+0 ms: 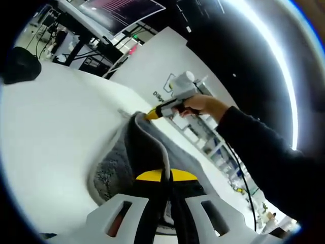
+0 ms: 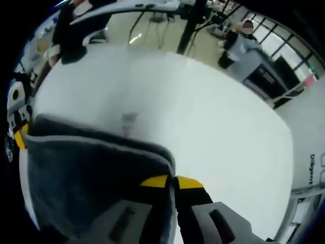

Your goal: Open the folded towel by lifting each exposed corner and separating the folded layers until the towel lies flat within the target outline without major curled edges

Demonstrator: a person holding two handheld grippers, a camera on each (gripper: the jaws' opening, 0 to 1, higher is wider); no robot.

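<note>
Towel [image 1: 147, 152] hangs stretched between our left gripper [image 1: 166, 176] and right gripper [image 2: 174, 179], both jaws clamped on its edge above the white table [image 2: 213, 117].

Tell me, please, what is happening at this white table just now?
A person is unfolding a grey towel on the white table with two hand-held grippers. The left gripper is shut on one edge of the towel, and the right gripper is shut on another corner, seen from the left gripper view with the person's hand on it. The towel is lifted and stretched between them, partly hanging over the table, so it does not lie flat yet.
</note>
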